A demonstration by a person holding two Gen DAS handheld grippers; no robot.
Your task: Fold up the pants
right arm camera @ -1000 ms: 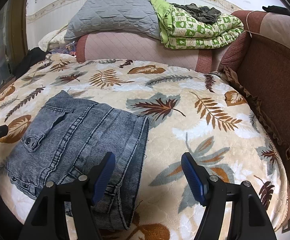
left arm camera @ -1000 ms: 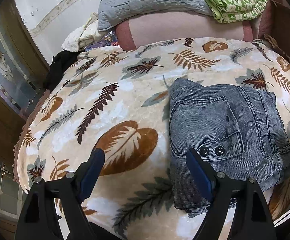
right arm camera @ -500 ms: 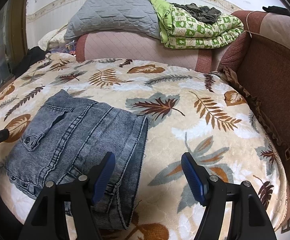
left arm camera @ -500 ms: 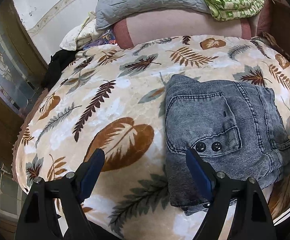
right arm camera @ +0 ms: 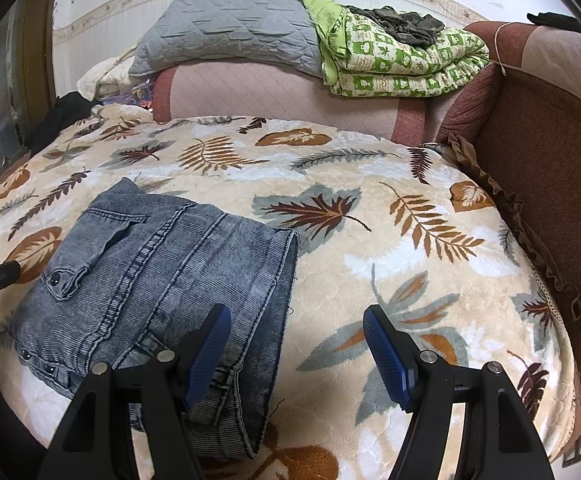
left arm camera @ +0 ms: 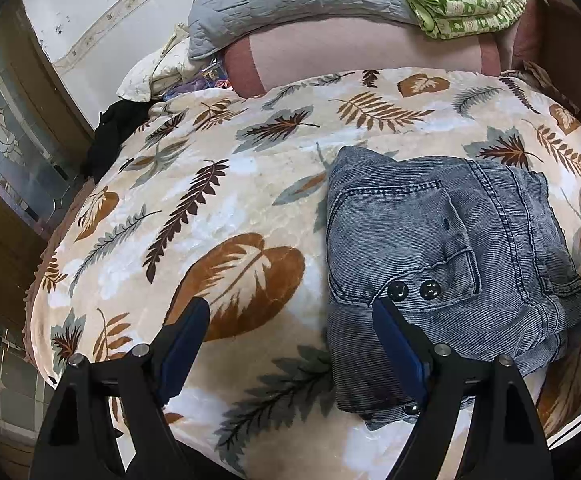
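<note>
Both grippers are hovering with nothing between their blue pads: the left gripper [left arm camera: 290,328] and the right gripper [right arm camera: 296,334] are each standing apart over the leaf-print blanket [right arm camera: 390,208]. Just beyond them the grey jeans [right arm camera: 162,280] are lying folded (pocket buttons showing) on the blanket. Farther back, a grey pillow [right arm camera: 230,28] and green quilt [right arm camera: 402,64] are resting on the headboard.

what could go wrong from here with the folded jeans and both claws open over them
1. The folded grey-blue denim pants lie near the front edge of the leaf-print plush blanket; a nudge could slide the bundle off.
2. The right claw has one finger above the pants' hem edge; dropping or closing there might snag a layer and undo the fold.
3. The left claw likewise has one finger over the buttoned pocket corner and could drag it.
</note>
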